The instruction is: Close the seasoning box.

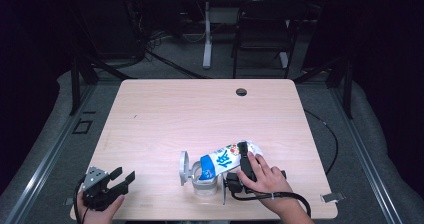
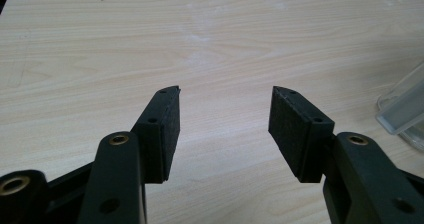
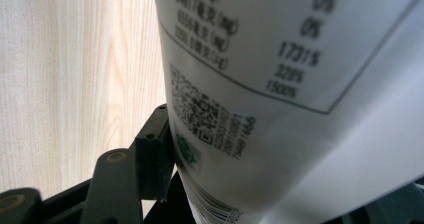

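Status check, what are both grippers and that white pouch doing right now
Left gripper open, idle at table's near corner. Right gripper shut on white pouch, tipped over clear container. Nothing in the way.

Pouch (image 3: 280, 84) perhaps hides right claw's far jaw.

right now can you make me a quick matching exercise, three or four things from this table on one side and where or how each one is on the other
Things:
1. left tongs
2. right tongs
3. bag
4. clear jar

States:
a. tilted, its low end at the jar's mouth
b. open, nothing between them
c. stands on the table with its lid swung open
d. closed around the bag

Pairs: 1-b, 2-d, 3-a, 4-c
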A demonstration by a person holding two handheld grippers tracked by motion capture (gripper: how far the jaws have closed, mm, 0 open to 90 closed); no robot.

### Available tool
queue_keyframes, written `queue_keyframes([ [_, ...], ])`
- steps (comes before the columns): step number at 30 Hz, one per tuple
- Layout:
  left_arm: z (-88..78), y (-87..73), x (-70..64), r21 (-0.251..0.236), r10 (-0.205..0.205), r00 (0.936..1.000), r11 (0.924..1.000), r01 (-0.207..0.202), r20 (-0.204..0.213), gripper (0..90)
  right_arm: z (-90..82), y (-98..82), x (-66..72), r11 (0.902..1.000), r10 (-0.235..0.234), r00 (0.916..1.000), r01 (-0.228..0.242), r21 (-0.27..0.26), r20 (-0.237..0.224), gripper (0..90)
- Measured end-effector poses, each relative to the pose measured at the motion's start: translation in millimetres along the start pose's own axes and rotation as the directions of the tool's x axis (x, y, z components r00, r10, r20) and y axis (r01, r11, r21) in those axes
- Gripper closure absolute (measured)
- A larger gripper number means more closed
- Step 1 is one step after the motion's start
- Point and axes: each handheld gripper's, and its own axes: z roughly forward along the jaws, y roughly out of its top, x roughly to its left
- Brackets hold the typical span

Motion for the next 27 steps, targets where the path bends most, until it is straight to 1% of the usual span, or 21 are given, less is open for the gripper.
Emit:
queue_keyframes([
  [8,0.1,0.0,0.5,0.0,0.0,1.0,1.0,0.0,0.0,46.6,-0.2,0.4,-1.2,0.9999,-0.014,0.9999,0.014,0.002,0.006,41.0],
  [10,0.1,0.0,0.7,0.0,0.0,1.0,1.0,0.0,0.0,46.6,-1.4,1.1,-2.5,0.9993,-0.033,0.9994,0.032,0.018,0.011,41.0],
  [11,0.2,0.0,0.7,0.0,-0.001,1.0,1.0,0.001,0.0,46.6,-1.5,1.2,-2.6,0.9993,-0.034,0.9994,0.034,0.019,0.011,41.0],
  [15,0.3,-0.2,0.8,0.001,-0.002,1.0,1.0,0.002,0.0,46.5,-1.4,1.5,-2.8,0.999,-0.04,0.9992,0.039,0.019,0.011,41.2],
  [16,0.2,-0.1,0.8,0.001,-0.003,1.0,1.0,0.003,0.0,46.6,-0.6,1.1,-2.1,0.9994,-0.033,0.9994,0.032,0.01,0.012,41.2],
  [18,0.1,-0.1,0.8,0.0,-0.003,1.0,1.0,0.003,0.0,46.6,-0.8,1.2,-2.3,0.9993,-0.035,0.9993,0.035,0.011,0.012,41.2],
  [27,0.2,-0.2,1.2,-0.002,-0.006,1.0,1.0,0.006,0.001,46.6,-0.9,1.3,-3.4,0.9986,-0.053,0.9984,0.053,0.006,0.018,41.4],
])
